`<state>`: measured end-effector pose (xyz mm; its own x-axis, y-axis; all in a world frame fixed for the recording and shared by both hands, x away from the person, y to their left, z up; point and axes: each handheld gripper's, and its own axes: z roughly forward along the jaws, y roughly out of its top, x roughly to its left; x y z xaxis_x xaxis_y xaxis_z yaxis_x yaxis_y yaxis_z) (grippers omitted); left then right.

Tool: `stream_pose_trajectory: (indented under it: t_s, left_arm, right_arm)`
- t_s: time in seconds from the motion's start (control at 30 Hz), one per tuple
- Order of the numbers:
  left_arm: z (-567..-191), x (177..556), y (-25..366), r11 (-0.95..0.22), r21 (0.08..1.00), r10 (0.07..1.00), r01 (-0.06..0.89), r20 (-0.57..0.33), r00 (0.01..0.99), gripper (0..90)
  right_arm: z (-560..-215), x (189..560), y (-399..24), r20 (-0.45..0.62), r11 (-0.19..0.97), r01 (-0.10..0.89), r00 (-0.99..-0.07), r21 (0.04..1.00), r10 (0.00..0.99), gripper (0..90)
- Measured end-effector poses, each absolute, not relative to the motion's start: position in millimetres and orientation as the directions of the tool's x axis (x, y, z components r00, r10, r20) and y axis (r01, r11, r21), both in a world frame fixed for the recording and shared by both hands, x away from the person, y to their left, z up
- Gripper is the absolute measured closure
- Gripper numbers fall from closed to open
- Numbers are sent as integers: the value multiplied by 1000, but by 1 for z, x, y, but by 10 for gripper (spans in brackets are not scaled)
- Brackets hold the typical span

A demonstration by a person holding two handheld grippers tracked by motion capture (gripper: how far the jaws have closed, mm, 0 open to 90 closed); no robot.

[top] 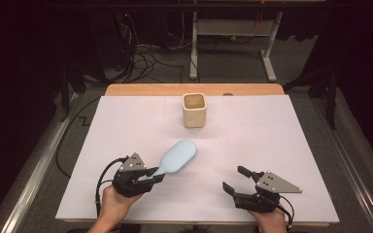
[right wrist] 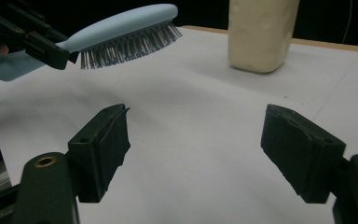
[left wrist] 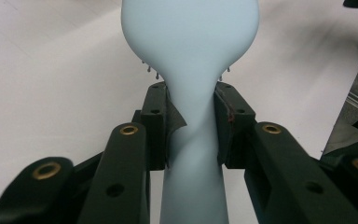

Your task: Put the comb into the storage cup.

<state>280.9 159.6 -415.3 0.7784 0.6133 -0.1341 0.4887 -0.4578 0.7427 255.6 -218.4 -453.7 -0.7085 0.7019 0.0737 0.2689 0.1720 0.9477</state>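
Hairbrush (left wrist: pixel 191 42) head cropped at top

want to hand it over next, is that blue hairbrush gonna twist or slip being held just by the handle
Probably stiff: the hairbrush stays straight with the left gripper clamping only its handle. Its smooth, rounded handle might swivel. The head-heavy end may droop.

The white table (top: pixel 126 121) is brightly lit against dark surroundings, shadows soft, close jaws perhaps slightly blurred.

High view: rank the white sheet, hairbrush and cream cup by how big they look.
1. White sheet, by far.
2. Light blue hairbrush.
3. Cream cup, though it sits farther from the camera, so these two are unsure.
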Motion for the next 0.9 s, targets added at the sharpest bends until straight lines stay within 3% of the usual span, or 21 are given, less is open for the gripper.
stream_pose_trajectory:
  t_s: [0.43,0.9]
  left_arm:
    - [-417,281,140,-478,749,581,458,-121,805,687]
    - [-420,280,120,-508,745,550,433,-107,828,687]
  right_arm:
    - [-458,265,-197,141,152,322,-725,934,674,185]
    - [-462,273,-181,236,103,383,-736,918,635,185]
